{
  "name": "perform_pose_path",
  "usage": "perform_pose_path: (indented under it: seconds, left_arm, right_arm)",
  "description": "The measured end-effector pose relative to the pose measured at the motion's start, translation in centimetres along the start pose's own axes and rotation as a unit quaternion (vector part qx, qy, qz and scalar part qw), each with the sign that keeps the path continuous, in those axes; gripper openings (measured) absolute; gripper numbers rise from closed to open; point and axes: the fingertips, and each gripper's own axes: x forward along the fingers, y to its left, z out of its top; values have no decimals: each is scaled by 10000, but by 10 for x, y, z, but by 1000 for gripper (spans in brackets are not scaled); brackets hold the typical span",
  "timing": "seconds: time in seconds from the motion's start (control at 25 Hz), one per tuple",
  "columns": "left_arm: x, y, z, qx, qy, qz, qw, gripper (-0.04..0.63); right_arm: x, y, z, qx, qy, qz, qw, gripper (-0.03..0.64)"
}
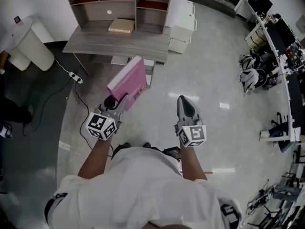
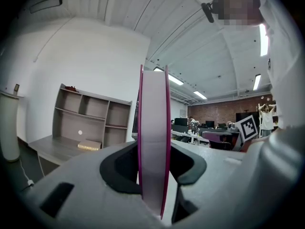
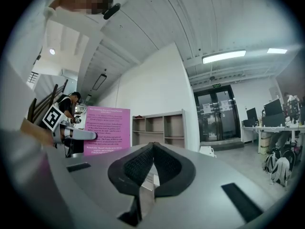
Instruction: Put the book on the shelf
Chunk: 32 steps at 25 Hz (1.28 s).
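Carrying is your step now. Your left gripper (image 1: pixel 117 102) pinches the pink book (image 1: pixel 128 81) by one edge and holds it up in the air, well apart from the shelf (image 1: pixel 119 4). Next, I think you must walk closer and lift the book to an open shelf box. Both your arms reach forward, low in front of you. Your right gripper (image 1: pixel 185 104) is empty, its jaws pressed together.
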Motion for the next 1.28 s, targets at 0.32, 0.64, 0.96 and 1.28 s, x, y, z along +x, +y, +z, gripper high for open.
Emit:
perform_pose_path:
  seconds: [0.32, 0.64, 0.96, 1.28]
  left_arm:
    - [16, 2, 0, -26, -6, 143, 9999, 152]
    - [38, -1, 5, 29, 11, 151, 9999, 152]
    - [80, 16, 9, 5, -116, 62, 9999, 150]
    - [141, 67, 14, 20, -292, -49, 9996, 150]
  right_arm:
    - [3, -19, -3, 360, -125, 206, 9991, 15]
    - [4, -44, -4, 412, -192, 164, 9988, 15]
    - [25, -66, -3, 266, -243, 175, 9992, 15]
    - [94, -86, -9, 35, -231, 212, 9995, 15]
